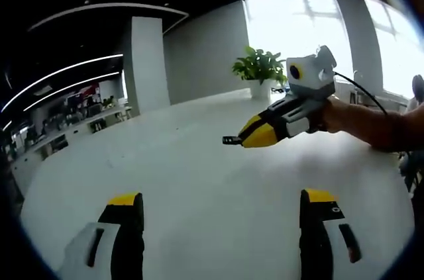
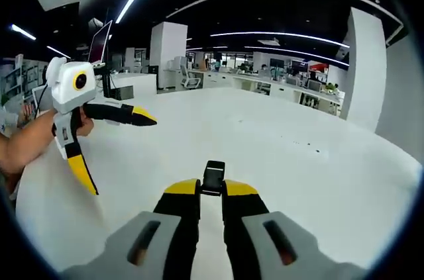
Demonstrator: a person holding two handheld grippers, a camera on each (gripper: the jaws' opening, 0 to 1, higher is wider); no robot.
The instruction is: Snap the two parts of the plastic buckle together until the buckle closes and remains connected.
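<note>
White tabletop point(image 1: 199, 161) everywhere, big and glossy, and I've got both claws floating over it. My left gripper point(image 1: 222, 217), yellow-tipped black jaws with grey shells, is spread wide with only bare table between the jaws, holding nothing. From the right gripper view you can see it at the left edge point(image 2: 116, 141), one jaw pointing out, the other angled down, a hand point(image 2: 30, 144) wrapped round its grip.

My right gripper point(image 2: 212, 190) has its jaws pinched nearly together on a small black plastic buckle piece point(image 2: 213, 177) that pokes up past the yellow tips. In the left gripper view the same claw point(image 1: 248, 138) comes in from the right with that black bit point(image 1: 231, 140) sticking out of its nose, well above the table. I can't tell if it's one buckle half or both.

Around the table: a potted green plant point(image 1: 260, 71) at the far edge by a bright window point(image 1: 298, 28), a white pillar point(image 1: 144, 61), and office desks point(image 2: 265, 88) under ceiling light strips point(image 2: 278, 34) further back.
</note>
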